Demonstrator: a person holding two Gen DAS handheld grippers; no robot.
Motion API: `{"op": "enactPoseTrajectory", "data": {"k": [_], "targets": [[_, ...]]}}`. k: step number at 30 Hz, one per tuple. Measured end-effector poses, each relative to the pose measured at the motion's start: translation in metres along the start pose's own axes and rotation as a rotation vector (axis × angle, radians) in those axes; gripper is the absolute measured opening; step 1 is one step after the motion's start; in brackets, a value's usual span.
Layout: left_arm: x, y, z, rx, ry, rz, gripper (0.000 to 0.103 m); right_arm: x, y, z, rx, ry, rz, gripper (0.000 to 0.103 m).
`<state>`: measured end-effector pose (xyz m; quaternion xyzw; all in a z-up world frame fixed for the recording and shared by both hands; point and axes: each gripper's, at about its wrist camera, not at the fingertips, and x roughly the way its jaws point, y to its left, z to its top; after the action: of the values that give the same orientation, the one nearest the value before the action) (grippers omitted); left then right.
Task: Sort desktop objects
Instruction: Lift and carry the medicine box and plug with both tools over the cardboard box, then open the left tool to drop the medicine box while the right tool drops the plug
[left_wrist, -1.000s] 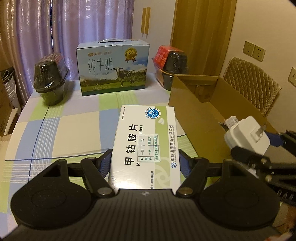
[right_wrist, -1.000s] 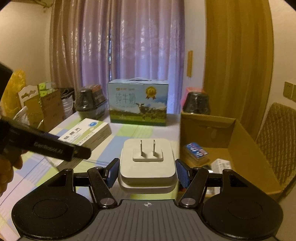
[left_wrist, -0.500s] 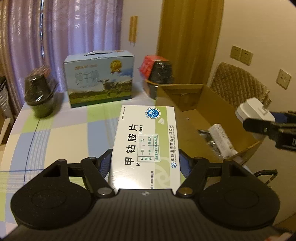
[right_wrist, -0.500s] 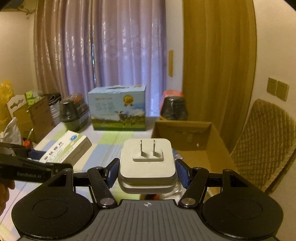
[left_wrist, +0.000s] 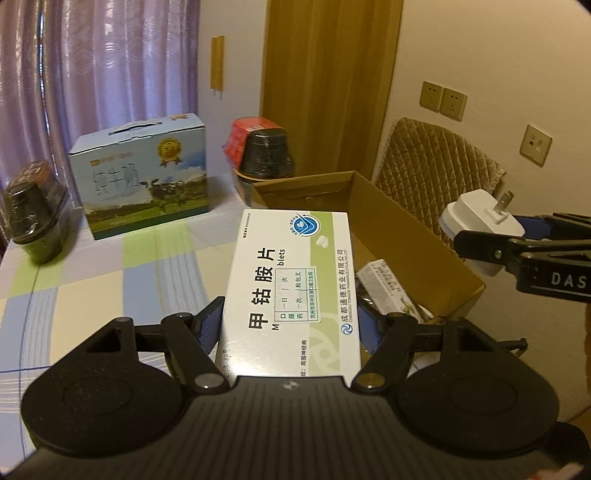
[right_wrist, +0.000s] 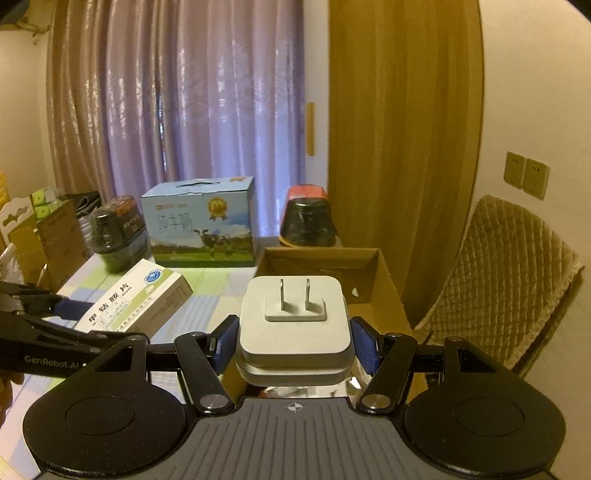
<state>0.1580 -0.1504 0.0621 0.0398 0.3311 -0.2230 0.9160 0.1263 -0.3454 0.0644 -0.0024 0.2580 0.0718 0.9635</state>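
Both grippers lifted higher since a second ago, cardboard box (left_wrist: 413, 236) now lower in view. Left gripper (left_wrist: 291, 325) pinching medicine box (left_wrist: 291, 288) flat, label up, for drop into carton at 1 o'clock. Right gripper (right_wrist: 293, 347) clamped on white plug adapter (right_wrist: 293, 325), prongs pointing forward, carton just beyond at 12 o'clock. Both tools held level above checked tablecloth (left_wrist: 110, 280); milk carton (left_wrist: 142, 173) at 11 o'clock.
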Motion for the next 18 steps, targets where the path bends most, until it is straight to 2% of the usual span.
{"op": "enactPoseTrajectory", "data": {"k": [8, 18], "targets": [[0.019, -0.024, 0.006, 0.008, 0.031, -0.020, 0.067, 0.001, -0.029, 0.007, 0.035, -0.010, -0.007, 0.062], [0.037, -0.037, 0.016, 0.016, 0.046, -0.041, 0.067, 0.016, -0.042, 0.015, 0.039, -0.011, -0.012, 0.062]]}}
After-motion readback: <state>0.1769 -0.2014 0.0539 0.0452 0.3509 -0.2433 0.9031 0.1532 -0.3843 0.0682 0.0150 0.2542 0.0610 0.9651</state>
